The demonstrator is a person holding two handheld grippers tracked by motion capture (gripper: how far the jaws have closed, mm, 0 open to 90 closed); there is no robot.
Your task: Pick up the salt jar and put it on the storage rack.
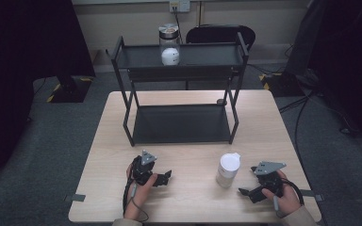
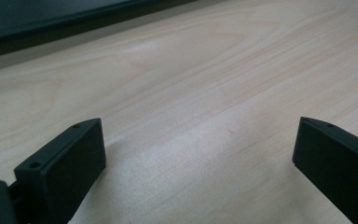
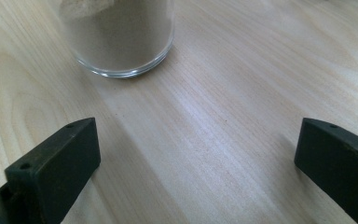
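Observation:
A glass jar with a white lid (image 1: 228, 170) stands on the wooden table (image 1: 188, 197), front right of centre; its base, filled with pale powder (image 3: 121, 37), shows ahead and left of my right jaws. My right gripper (image 1: 248, 190) lies low on the table just right of that jar, open and empty. My left gripper (image 1: 166, 177) rests near the front left, also open with bare wood between its jaws. A second glass jar (image 1: 169, 44) with white contents stands on the top shelf of a black metal rack (image 1: 179, 70).
The rack's lower shelf (image 1: 181, 123) sits on the table's far half; its dark edge (image 2: 51, 23) runs across the top of the left gripper view. A black chair (image 1: 219, 34) stands behind the rack. Cables lie on the grey floor at right.

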